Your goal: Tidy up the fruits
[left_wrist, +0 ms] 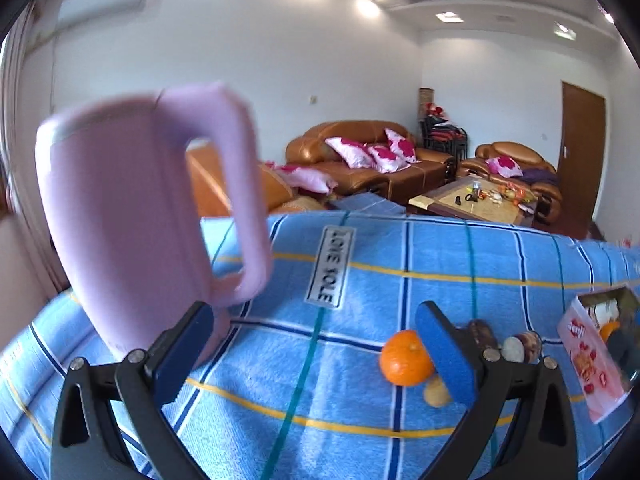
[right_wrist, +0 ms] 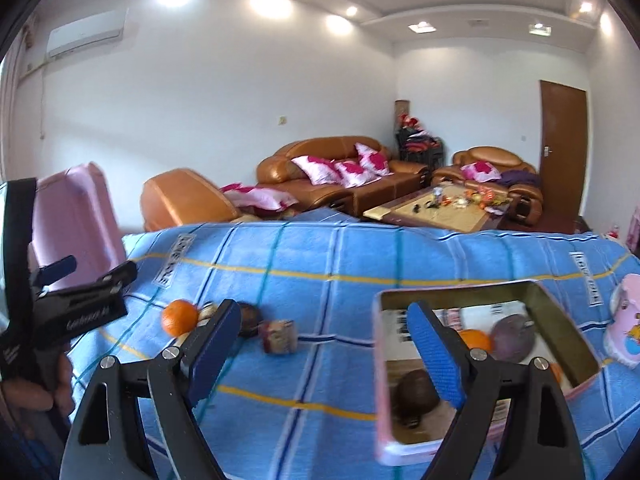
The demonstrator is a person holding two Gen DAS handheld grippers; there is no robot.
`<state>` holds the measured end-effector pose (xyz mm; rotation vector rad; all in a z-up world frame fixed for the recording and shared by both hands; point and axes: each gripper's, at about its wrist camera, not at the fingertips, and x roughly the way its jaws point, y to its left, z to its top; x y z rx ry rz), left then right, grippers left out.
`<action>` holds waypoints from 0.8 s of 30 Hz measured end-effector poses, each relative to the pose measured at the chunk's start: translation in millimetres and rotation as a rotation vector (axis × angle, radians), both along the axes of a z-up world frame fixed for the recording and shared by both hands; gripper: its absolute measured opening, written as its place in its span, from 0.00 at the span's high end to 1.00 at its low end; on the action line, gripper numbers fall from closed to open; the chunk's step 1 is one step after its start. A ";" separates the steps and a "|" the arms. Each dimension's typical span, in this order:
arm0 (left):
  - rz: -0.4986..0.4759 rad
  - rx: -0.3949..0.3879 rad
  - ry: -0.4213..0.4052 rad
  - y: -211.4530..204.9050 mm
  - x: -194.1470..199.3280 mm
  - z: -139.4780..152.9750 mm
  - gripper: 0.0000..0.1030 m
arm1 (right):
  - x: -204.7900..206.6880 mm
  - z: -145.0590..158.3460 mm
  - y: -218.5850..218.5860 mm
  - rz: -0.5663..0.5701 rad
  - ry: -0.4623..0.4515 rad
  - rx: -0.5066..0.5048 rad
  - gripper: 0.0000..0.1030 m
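On the blue checked cloth (left_wrist: 360,420) lie an orange (left_wrist: 404,356), a small yellowish fruit (left_wrist: 436,392) and two brown fruits (left_wrist: 520,346). My left gripper (left_wrist: 318,348) is open above the cloth, with nothing between its fingers. A pink mug (left_wrist: 140,220) stands just outside its left finger. In the right wrist view my right gripper (right_wrist: 326,350) is open over the cloth. Its right finger overlaps a pink box (right_wrist: 380,360) holding an orange (right_wrist: 474,340), a purple fruit (right_wrist: 512,338) and a brown fruit (right_wrist: 414,396). To the left lie the orange (right_wrist: 180,317), a dark fruit (right_wrist: 250,320) and a reddish lump (right_wrist: 278,336).
The pink box (left_wrist: 592,356) sits at the right edge in the left wrist view. My left gripper (right_wrist: 94,272), held by a hand, shows at the left with the mug (right_wrist: 76,216) behind it. A pink toy (right_wrist: 626,320) stands far right. Sofas and a low table lie beyond.
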<state>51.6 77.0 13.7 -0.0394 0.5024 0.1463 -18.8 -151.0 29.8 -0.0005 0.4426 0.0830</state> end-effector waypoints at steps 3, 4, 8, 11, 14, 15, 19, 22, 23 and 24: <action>0.018 -0.008 0.006 6.5 2.0 -2.3 0.00 | 13.9 -7.4 15.9 0.008 0.050 -0.027 0.16; 0.020 0.000 0.005 6.6 2.4 -2.5 0.00 | 17.6 -8.9 18.0 0.013 0.066 -0.026 0.16; 0.023 0.025 0.002 7.9 2.9 -2.6 0.00 | 31.7 -15.9 30.4 0.014 0.125 -0.039 0.16; 0.039 0.042 0.015 10.8 5.5 -5.2 0.00 | 44.5 -19.6 35.9 -0.012 0.162 -0.052 0.16; 0.070 0.049 0.032 17.5 9.4 -8.0 0.00 | 59.8 -24.0 34.7 -0.035 0.207 -0.032 0.19; 0.080 0.046 0.038 20.0 10.6 -8.9 0.00 | 64.1 -26.1 33.7 -0.039 0.223 -0.020 0.21; 0.090 0.024 0.057 27.3 13.0 -10.6 0.00 | 79.6 -35.7 33.2 -0.046 0.283 0.007 0.34; 0.079 0.013 0.072 27.3 14.9 -12.1 0.00 | 89.3 -46.0 35.0 -0.048 0.333 -0.003 0.43; 0.070 0.007 0.078 27.4 16.8 -12.9 0.00 | 93.5 -49.9 35.9 -0.047 0.361 -0.002 0.46; 0.057 0.002 0.086 27.1 17.1 -13.4 0.00 | 96.2 -52.0 35.9 -0.042 0.377 0.006 0.48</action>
